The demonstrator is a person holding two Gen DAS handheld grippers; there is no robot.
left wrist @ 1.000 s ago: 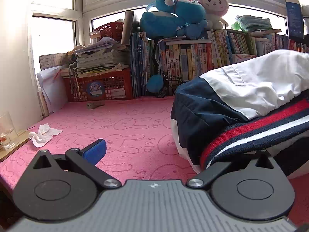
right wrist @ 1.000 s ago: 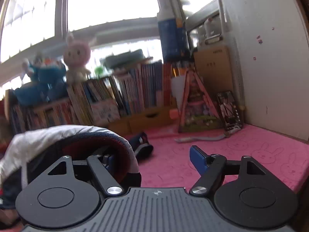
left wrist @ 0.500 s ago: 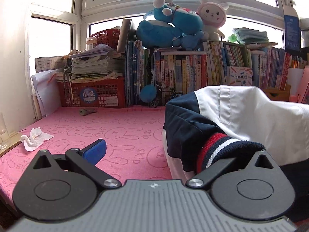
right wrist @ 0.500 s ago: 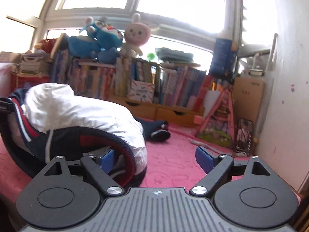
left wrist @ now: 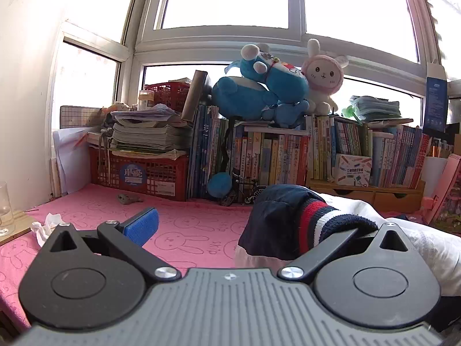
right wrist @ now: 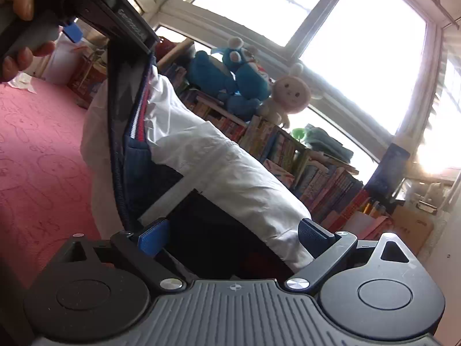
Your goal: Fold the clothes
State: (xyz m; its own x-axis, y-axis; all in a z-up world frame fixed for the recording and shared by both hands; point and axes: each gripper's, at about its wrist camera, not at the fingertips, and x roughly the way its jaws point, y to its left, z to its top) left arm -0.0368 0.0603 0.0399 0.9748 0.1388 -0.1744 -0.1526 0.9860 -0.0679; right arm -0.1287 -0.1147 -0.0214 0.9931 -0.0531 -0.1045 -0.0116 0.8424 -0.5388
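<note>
Jacket [right wrist: 219, 158], white shell with navy panels and ribbed red-white-navy hem [left wrist: 319, 222], lay on the pink rabbit-print cloth [left wrist: 187, 230], long axis running 10 to 4 o'clock. Left gripper [left wrist: 253, 225] and right gripper [right wrist: 233, 233] were both spread; the left's right finger was hidden under the hem.

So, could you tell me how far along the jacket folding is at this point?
Early to middle, I'd judge. Done: nothing looks neatly folded; the jacket is a bunched heap on the pink cloth. In hand: the striped cuff drapes over one finger of the left claw, and both claws are open. Left: flattening, folding.
</note>
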